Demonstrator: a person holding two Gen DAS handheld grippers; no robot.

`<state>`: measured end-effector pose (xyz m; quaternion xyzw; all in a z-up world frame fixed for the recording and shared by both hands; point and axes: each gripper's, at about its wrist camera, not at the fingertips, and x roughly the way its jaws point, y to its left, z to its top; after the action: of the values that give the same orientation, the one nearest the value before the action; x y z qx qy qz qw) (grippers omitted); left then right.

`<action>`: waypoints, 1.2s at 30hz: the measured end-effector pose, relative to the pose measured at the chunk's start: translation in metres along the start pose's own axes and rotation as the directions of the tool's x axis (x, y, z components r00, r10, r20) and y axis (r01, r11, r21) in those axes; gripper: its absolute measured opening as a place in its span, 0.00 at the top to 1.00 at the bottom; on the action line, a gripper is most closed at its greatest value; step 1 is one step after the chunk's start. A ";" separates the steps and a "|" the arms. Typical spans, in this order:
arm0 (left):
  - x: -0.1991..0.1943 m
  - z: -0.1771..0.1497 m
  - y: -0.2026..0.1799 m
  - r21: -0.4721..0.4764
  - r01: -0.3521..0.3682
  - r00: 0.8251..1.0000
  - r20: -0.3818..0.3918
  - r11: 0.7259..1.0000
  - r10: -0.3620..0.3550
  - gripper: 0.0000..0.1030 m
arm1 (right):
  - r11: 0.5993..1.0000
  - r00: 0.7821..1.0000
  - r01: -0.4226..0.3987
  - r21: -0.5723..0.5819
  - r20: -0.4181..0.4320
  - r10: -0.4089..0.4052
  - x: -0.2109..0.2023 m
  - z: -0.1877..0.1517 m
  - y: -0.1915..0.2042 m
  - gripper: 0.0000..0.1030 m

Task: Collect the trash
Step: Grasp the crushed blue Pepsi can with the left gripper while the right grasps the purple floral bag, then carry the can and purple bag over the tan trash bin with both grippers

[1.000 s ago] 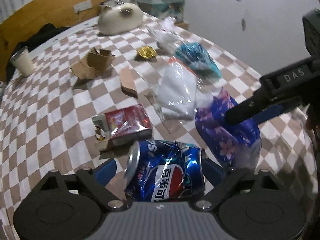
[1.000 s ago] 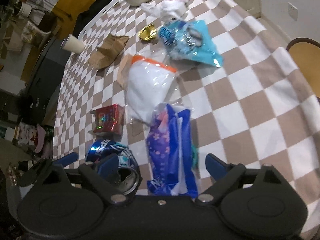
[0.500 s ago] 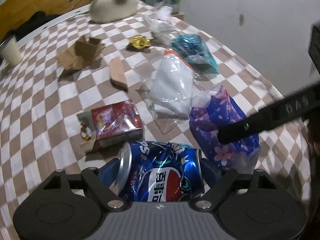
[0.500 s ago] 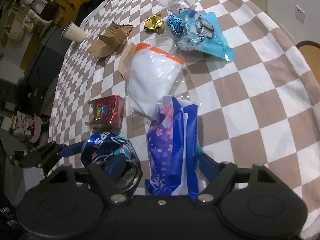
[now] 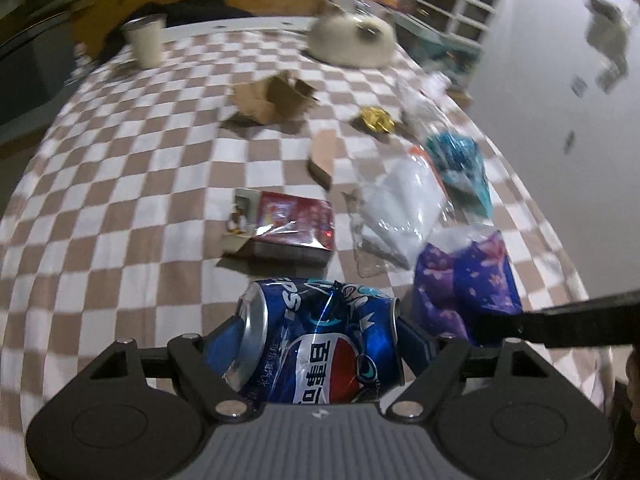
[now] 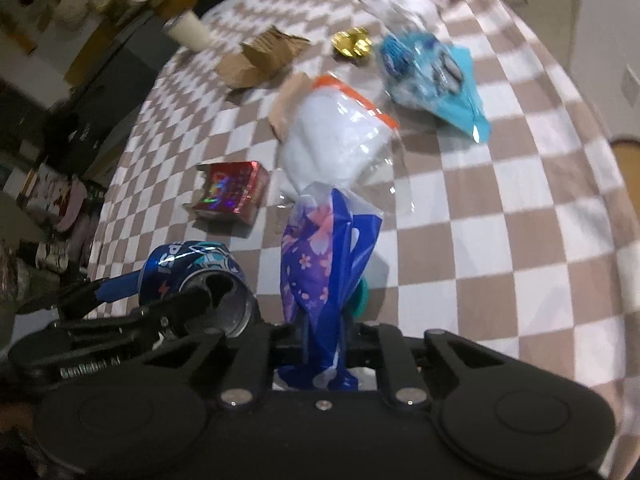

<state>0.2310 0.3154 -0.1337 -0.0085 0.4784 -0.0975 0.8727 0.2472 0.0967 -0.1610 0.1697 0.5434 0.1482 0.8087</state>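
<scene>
A crushed blue Pepsi can [image 5: 320, 344] lies crosswise between the blue fingers of my left gripper [image 5: 320, 332]. The jaws are closing, and both pads press on the can's ends. In the right wrist view the can [image 6: 192, 272] hangs at the left, end-on. My right gripper [image 6: 325, 332] is closing its jaws and pinches a blue-and-purple flowered plastic bag [image 6: 320, 256], which stands bunched up from the checked tablecloth [image 6: 500, 200]. In the left wrist view the bag [image 5: 468, 276] sits just right of the can, with a black finger [image 5: 560, 320] of the right gripper across it.
Beyond the can lie a red foil box [image 5: 292, 224], a clear bag with white contents [image 5: 404, 208], a teal packet [image 5: 460, 164], a gold wrapper [image 5: 376, 120], torn cardboard [image 5: 272, 100] and a flat cardboard scrap [image 5: 324, 156]. A paper cup [image 5: 146, 42] and a cream-coloured lump [image 5: 352, 42] stand at the far edge.
The right jaws have closed on the flowered bag and gathered it into a narrow bunch. The left jaws have drawn in onto the can's ends, and the left view has rolled.
</scene>
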 end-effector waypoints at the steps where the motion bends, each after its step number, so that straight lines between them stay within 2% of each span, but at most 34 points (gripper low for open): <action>1: -0.004 -0.002 0.000 -0.022 -0.009 1.000 0.009 1.000 0.009 0.21 | 1.000 1.000 0.000 -0.019 0.007 0.000 -0.003 0.000 0.001 0.88; 7: -0.030 -0.008 -0.005 -0.129 -0.053 0.995 0.072 0.990 0.063 0.22 | 0.995 0.998 0.031 -0.099 0.063 -0.025 -0.028 -0.004 0.002 0.90; 12: -0.053 -0.011 -0.016 -0.164 -0.060 0.989 0.124 0.985 0.081 0.22 | 0.989 0.992 0.057 -0.138 0.118 -0.041 -0.050 -0.006 0.001 0.90; 22: -0.083 -0.018 -0.046 -0.172 -0.062 0.972 0.214 0.983 0.098 0.22 | 0.982 0.975 0.093 -0.165 0.215 -0.056 -0.090 -0.015 -0.006 0.90; 30: -0.086 -0.018 -0.084 -0.150 -0.057 0.968 0.232 0.987 0.091 0.22 | 0.986 0.961 0.115 -0.124 0.264 -0.079 -0.121 -0.023 -0.036 0.90; 36: -0.083 -0.014 -0.120 -0.149 -0.078 0.966 0.235 0.986 0.111 0.22 | 0.984 0.957 0.127 -0.128 0.277 -0.087 -0.139 -0.019 -0.066 0.90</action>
<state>0.1560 0.2133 -0.0594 -0.0580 0.3739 -0.0205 0.9254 0.1822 -0.0194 -0.0813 0.0996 0.4243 0.1187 0.8922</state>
